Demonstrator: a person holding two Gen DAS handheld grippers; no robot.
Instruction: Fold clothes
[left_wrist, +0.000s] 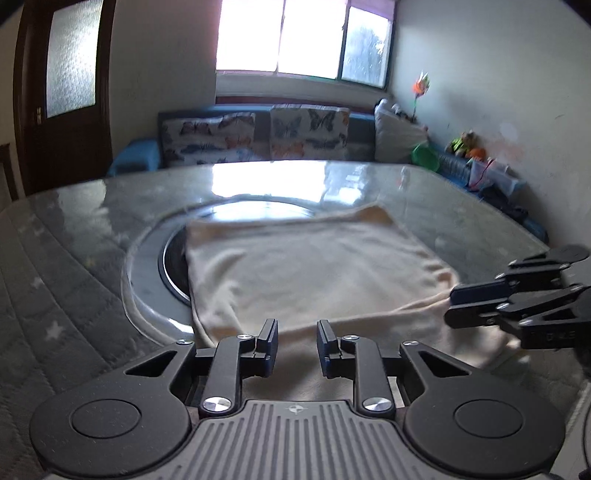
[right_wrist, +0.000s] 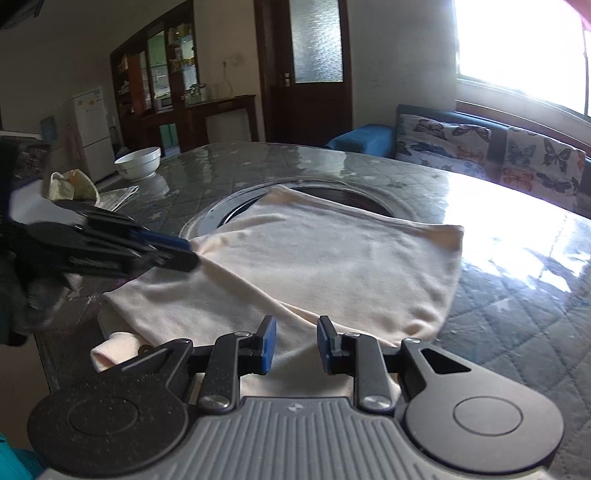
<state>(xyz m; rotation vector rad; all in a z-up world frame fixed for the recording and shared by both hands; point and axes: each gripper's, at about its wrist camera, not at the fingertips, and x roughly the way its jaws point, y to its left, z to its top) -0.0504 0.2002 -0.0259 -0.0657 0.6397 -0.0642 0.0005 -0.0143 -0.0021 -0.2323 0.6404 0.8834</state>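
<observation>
A cream garment (left_wrist: 314, 269) lies folded flat on the table, partly over a round glass inset; it also shows in the right wrist view (right_wrist: 325, 266). My left gripper (left_wrist: 297, 343) hovers open over the garment's near edge, nothing between its fingers. In the right wrist view it (right_wrist: 186, 253) comes in from the left, its tips at the garment's left corner. My right gripper (right_wrist: 296, 345) is open over the near edge of the cloth. In the left wrist view it (left_wrist: 452, 306) enters from the right, tips at the garment's right corner.
The table (left_wrist: 74, 258) has a quilted grey cover under glossy plastic, with a round inset (right_wrist: 332, 192). A white bowl (right_wrist: 139, 162) and a crumpled cloth (right_wrist: 72, 184) sit at the far left. A sofa with butterfly cushions (left_wrist: 258, 136) stands behind.
</observation>
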